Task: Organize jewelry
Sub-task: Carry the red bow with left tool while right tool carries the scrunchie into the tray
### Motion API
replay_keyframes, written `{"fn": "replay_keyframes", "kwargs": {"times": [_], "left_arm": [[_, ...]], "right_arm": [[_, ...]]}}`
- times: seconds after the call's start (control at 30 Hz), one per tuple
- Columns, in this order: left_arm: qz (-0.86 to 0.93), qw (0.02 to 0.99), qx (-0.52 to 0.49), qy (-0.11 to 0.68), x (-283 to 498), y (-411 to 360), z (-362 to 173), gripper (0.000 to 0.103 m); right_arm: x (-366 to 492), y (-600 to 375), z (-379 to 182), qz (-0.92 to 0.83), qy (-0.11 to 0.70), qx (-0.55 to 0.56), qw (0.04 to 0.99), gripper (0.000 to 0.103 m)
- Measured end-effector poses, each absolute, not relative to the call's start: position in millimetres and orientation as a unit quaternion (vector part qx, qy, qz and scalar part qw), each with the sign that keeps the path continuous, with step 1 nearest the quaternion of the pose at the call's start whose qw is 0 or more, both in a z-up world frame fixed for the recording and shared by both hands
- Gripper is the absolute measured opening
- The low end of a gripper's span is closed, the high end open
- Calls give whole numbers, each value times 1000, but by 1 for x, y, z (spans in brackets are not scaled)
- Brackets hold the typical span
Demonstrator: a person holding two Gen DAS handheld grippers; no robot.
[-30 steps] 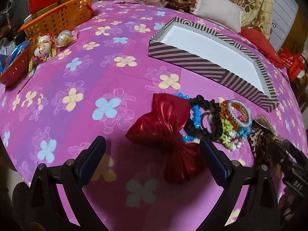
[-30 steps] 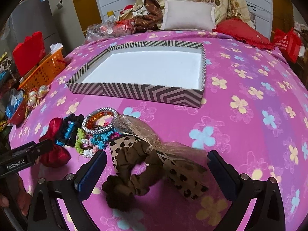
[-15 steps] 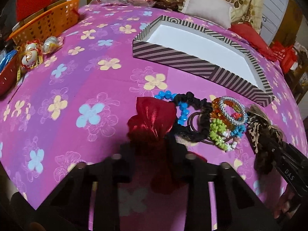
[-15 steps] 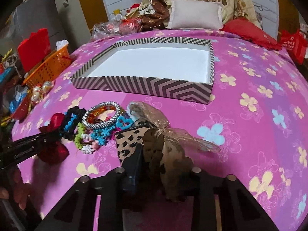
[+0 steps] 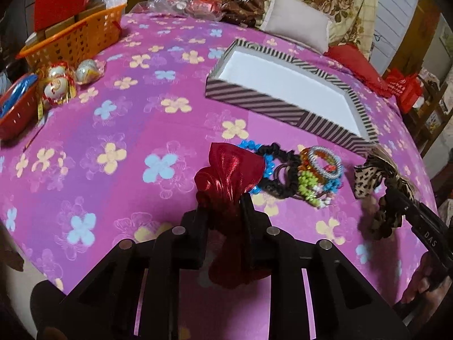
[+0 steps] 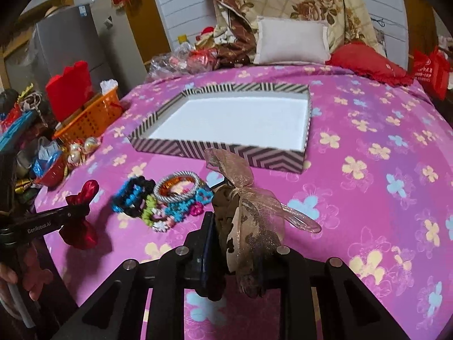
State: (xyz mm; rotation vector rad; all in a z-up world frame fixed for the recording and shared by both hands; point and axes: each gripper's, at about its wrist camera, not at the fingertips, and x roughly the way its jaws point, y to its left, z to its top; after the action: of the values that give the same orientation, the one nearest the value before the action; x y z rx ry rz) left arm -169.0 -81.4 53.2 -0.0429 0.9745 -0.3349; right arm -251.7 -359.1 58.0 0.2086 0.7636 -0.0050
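Both claws (tilted downward) pinch bows: left claw red bow, right claw leopard bow.

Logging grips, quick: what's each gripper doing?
Left gripper: closing on the red bow.
Right gripper: closing on the leopard bow.

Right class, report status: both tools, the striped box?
Left tool closing on red bow. Right tool closing on leopard bow. Striped box empty.

Dim indoor light — fisheye-warped, blurred
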Motion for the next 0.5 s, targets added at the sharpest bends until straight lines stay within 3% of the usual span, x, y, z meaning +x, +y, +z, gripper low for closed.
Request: {"fn": "replay_keyframes", "kwargs": {"times": [0.5], "left_arm": [[-158, 888, 24, 431, -151, -105, 82, 20]], "right_arm": [[-234, -363, 94, -2, 338, 92, 937, 23]]}}
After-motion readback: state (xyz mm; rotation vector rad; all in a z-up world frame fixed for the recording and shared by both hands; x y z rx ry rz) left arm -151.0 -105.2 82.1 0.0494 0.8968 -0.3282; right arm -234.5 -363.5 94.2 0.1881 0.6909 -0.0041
